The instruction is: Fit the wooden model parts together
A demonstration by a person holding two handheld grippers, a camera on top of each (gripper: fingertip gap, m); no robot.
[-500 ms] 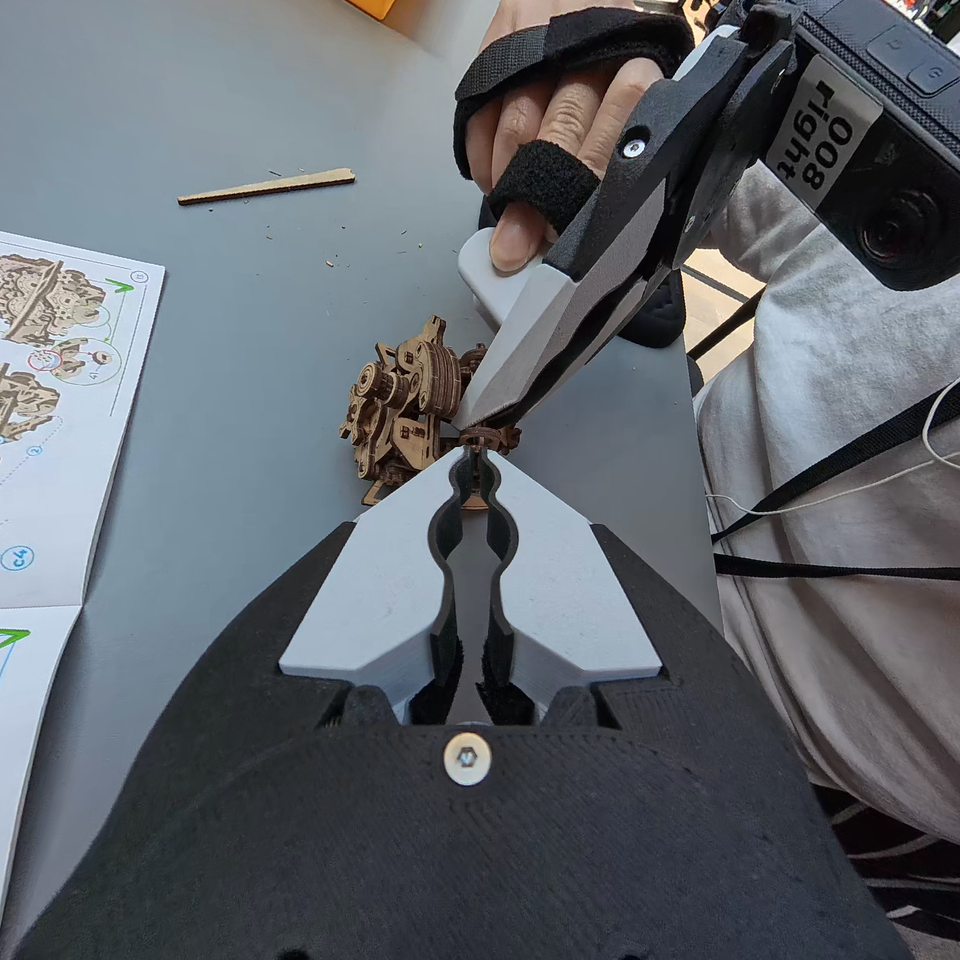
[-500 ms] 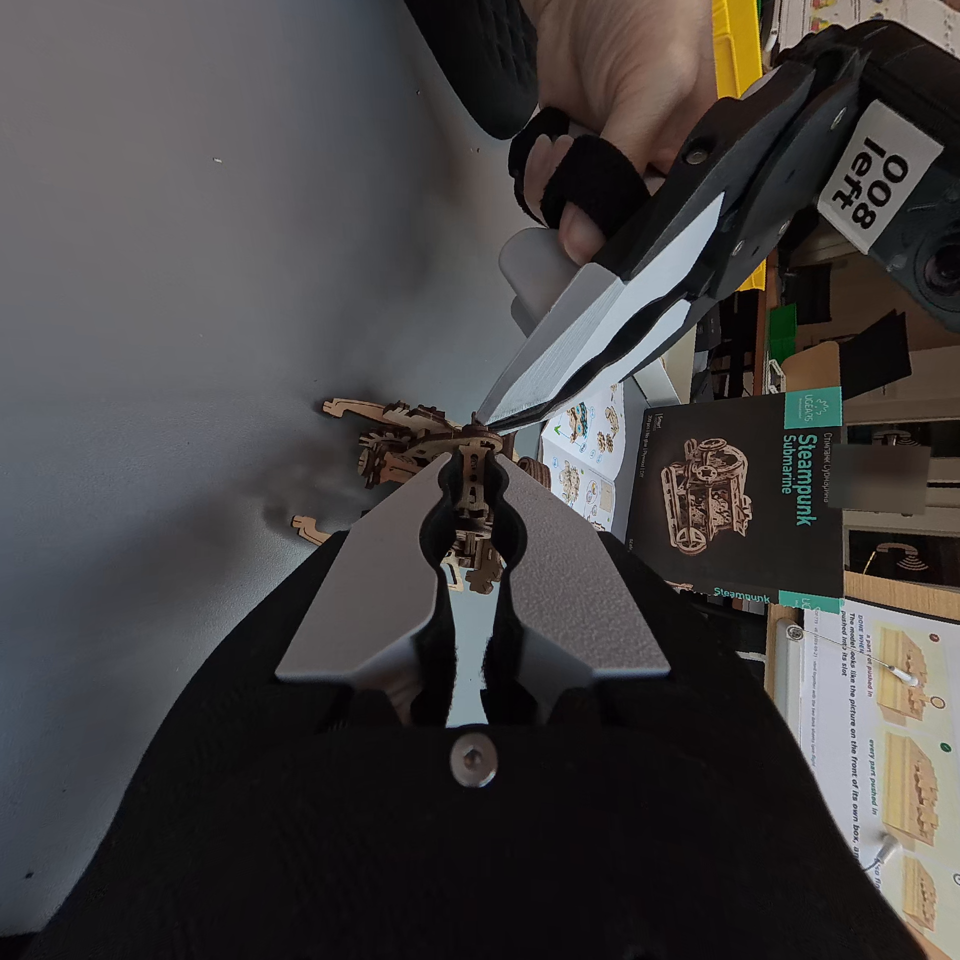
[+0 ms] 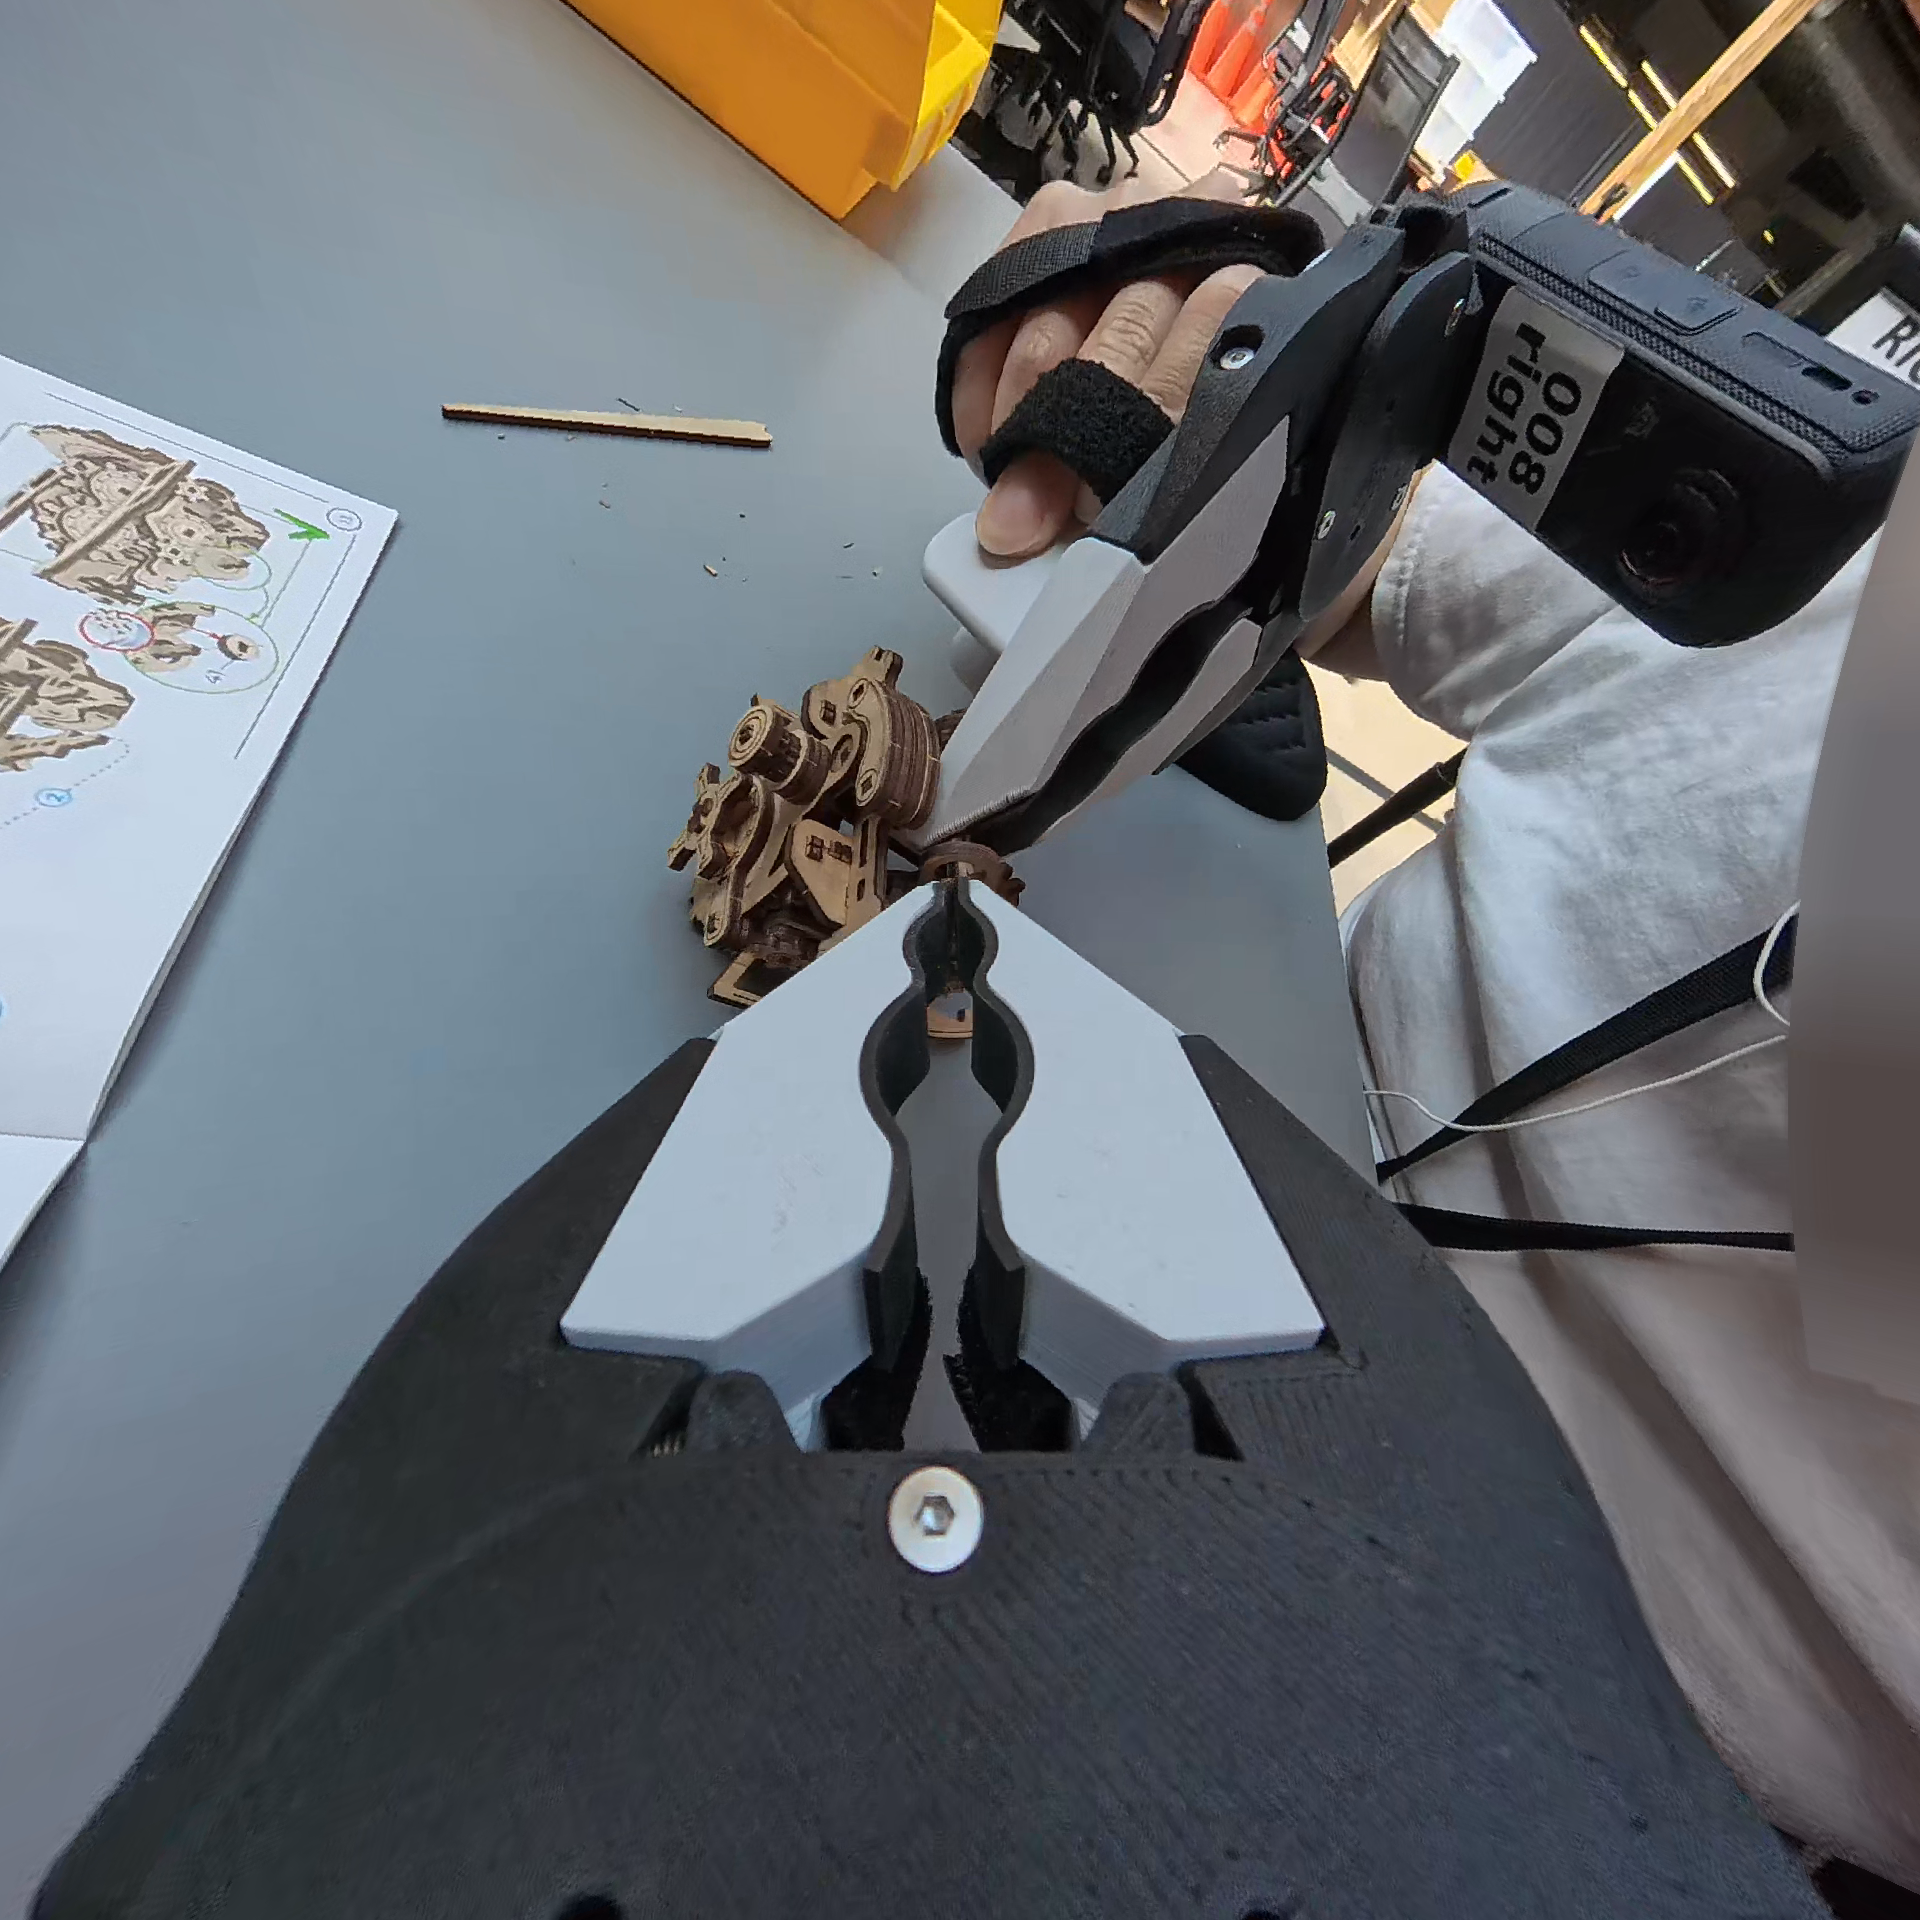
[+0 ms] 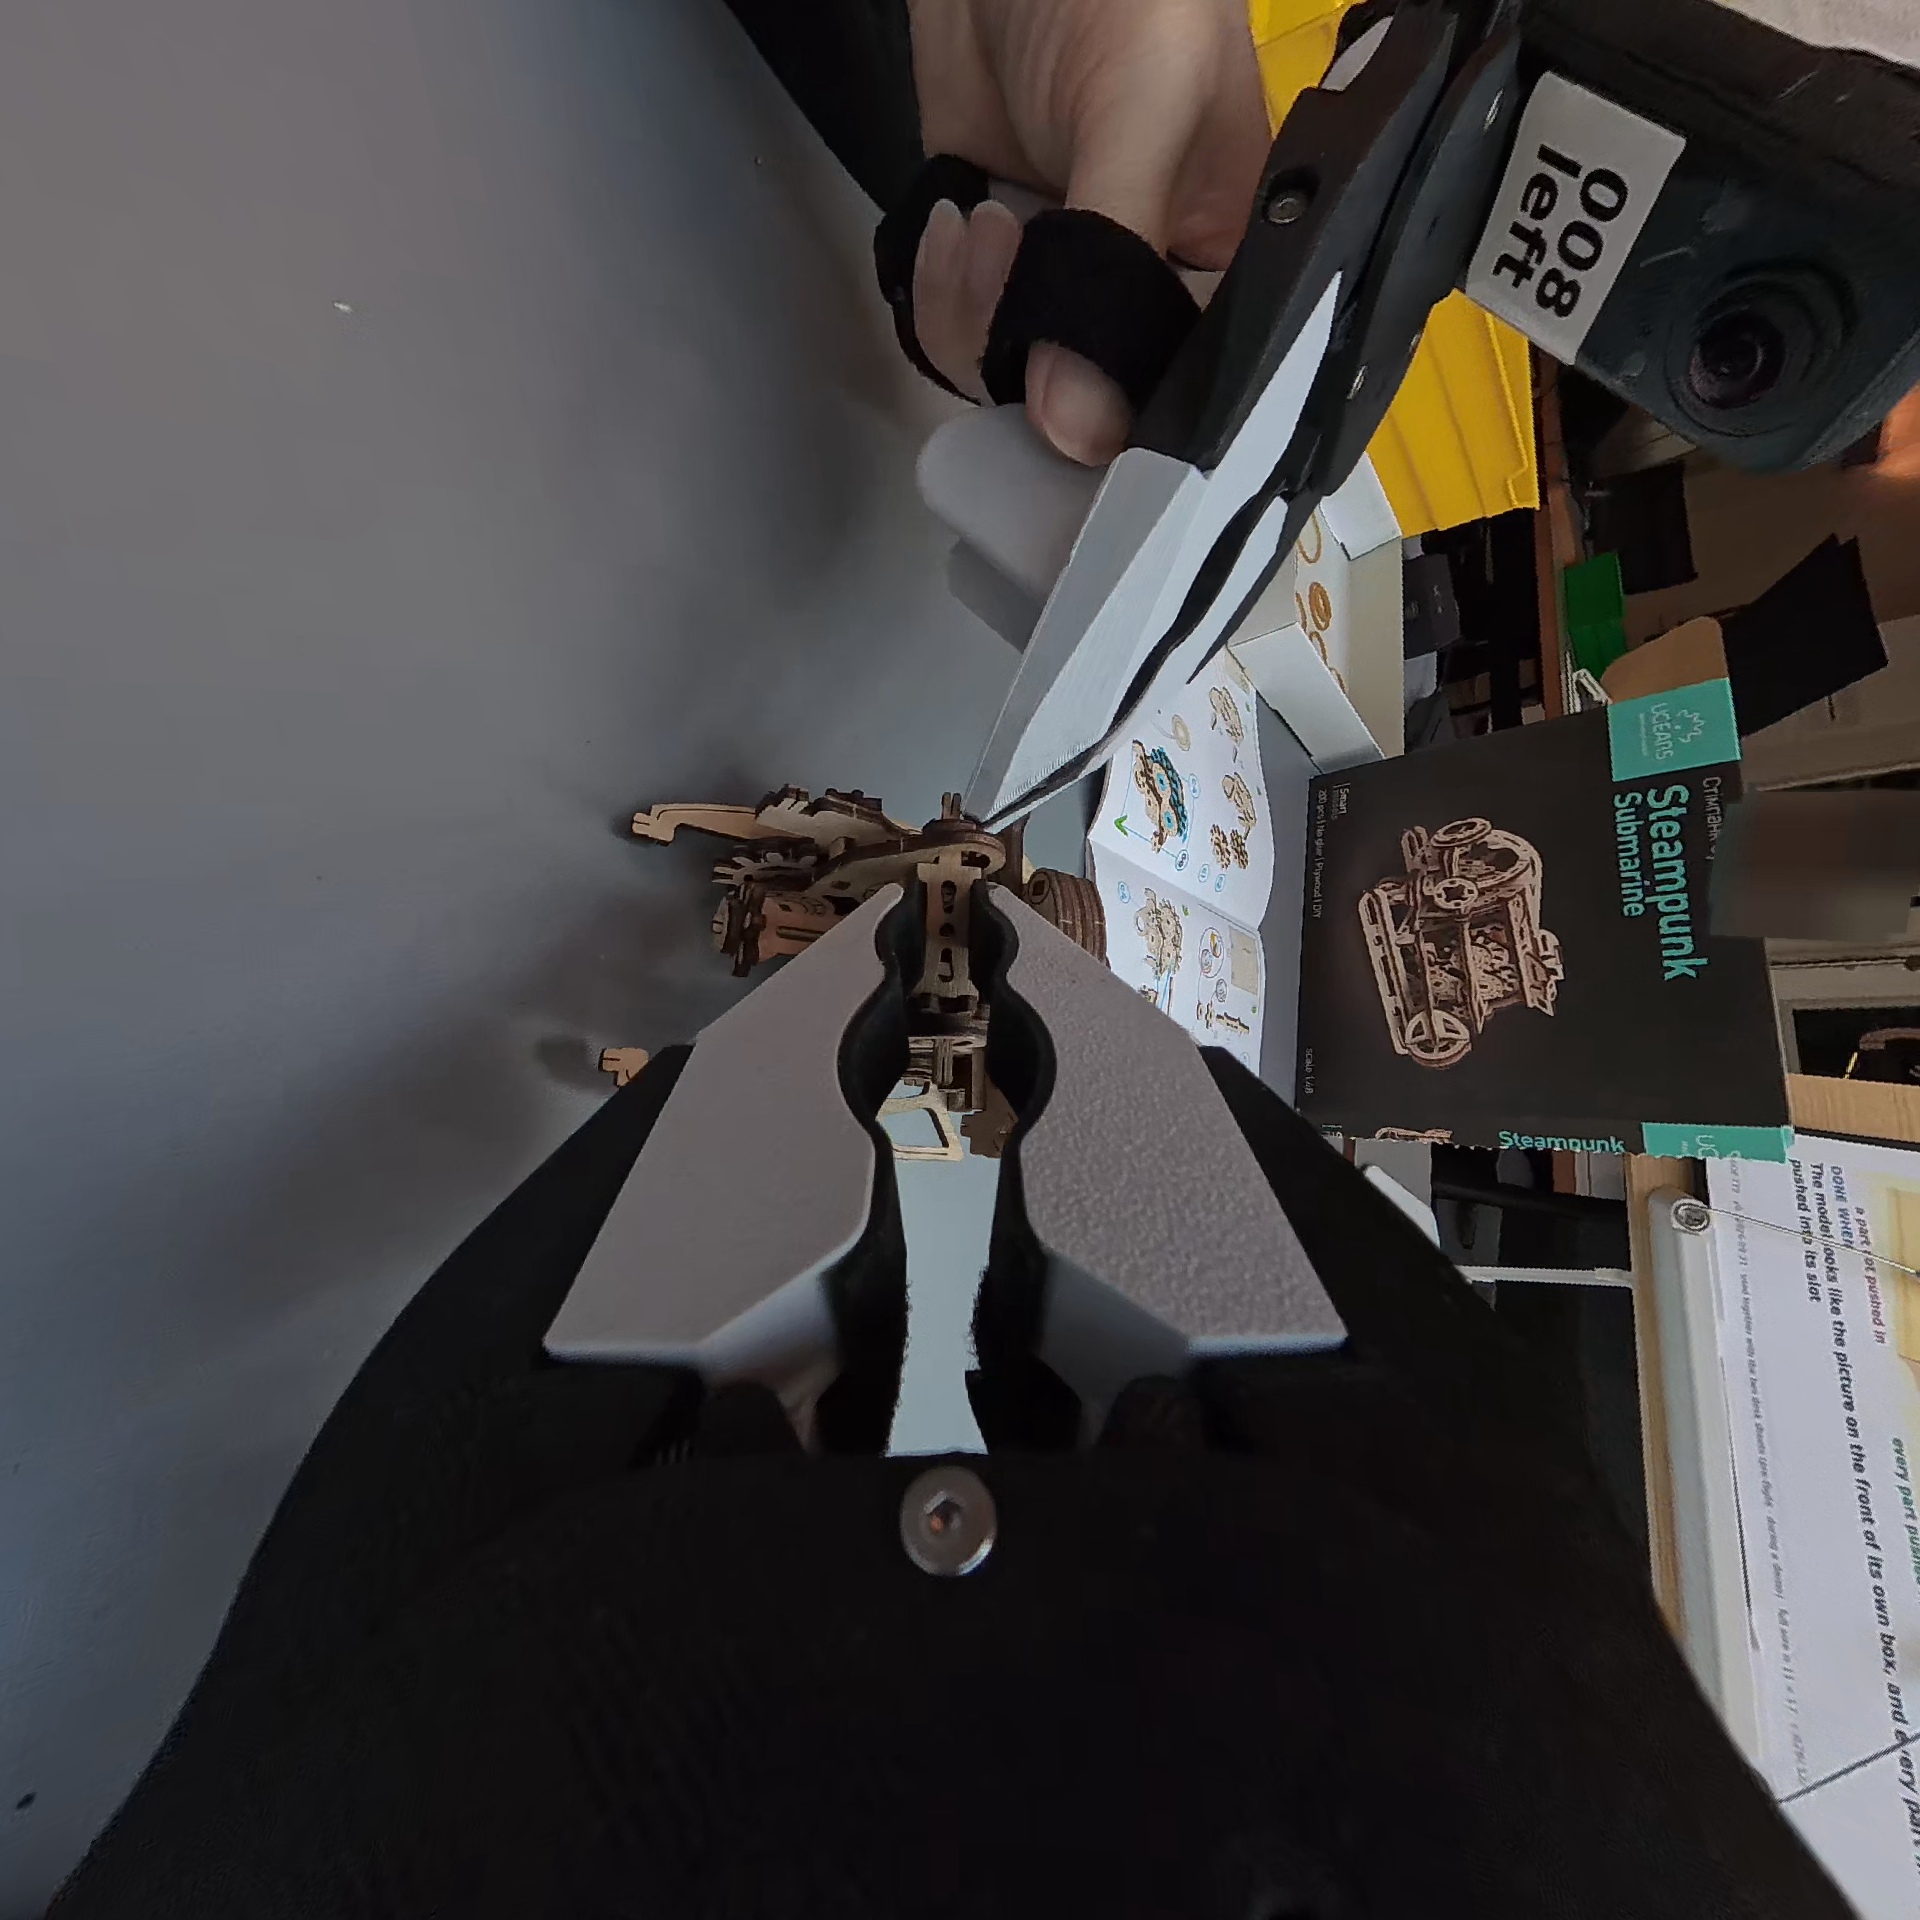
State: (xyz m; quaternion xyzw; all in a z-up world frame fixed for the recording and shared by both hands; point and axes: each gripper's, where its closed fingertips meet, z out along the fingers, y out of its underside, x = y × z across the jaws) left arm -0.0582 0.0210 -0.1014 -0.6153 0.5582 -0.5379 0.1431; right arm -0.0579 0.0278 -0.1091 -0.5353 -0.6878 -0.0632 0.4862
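The part-built wooden model [image 3: 800, 821] sits on the grey table [image 3: 468, 312] near its right edge. My left gripper [image 3: 951, 891] is shut on a small dark wooden gear [image 3: 977, 860] at the model's near side. My right gripper [image 3: 935, 831] comes down from the upper right, shut, with its tips on the model right beside the gear. In the right wrist view my right gripper [image 4: 945, 899] is shut on an upright part of the model [image 4: 821, 883]. There the left gripper [image 4: 977, 816] holds the gear [image 4: 951, 833] on top of it.
An open instruction booklet [image 3: 156, 675] lies at the left, a thin wooden strip [image 3: 608, 424] lies behind the model and a yellow bin [image 3: 790, 83] stands at the back. The kit box [image 4: 1538, 935] stands past the booklet [image 4: 1184, 862]. The person's lap [image 3: 1610, 935] is past the table edge.
The left wrist view has tipped up a little, so more of the yellow bin and the room shows. Both grippers stay shut at the same spot on the model.
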